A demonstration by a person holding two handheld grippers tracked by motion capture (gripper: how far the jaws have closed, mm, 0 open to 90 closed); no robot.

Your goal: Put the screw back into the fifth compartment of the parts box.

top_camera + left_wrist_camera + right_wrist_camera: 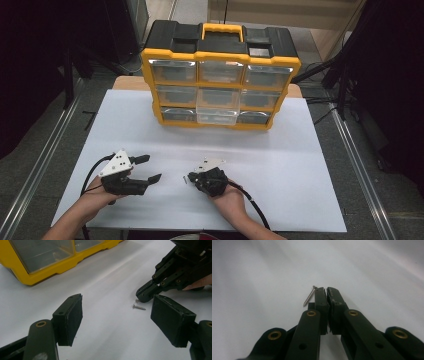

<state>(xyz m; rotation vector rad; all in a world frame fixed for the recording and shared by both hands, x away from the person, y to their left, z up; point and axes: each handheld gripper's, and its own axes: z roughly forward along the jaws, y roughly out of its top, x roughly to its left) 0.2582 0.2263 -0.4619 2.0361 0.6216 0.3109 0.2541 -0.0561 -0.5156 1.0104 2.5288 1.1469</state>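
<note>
A small silver screw (309, 296) lies flat on the white table top (280, 165), right beside the outer face of one jaw of my right gripper (327, 290). That gripper's jaws are pressed together, tips down at the table, and the screw stays outside them. In the left gripper view the screw (139, 307) lies just below the right gripper's (144, 293) closed tips, where a tiny silvery speck (137, 300) also shows; I cannot tell whether it is pinched. My left gripper (116, 315) stands wide open with nothing between its pads, a short way to the left of the right gripper (190, 176).
A yellow and black organiser case (220, 85) with clear drawers stands upright at the far side of the table. Its bottom middle drawer (216, 116) sticks out a little. Metal rails run along the floor on both sides of the table.
</note>
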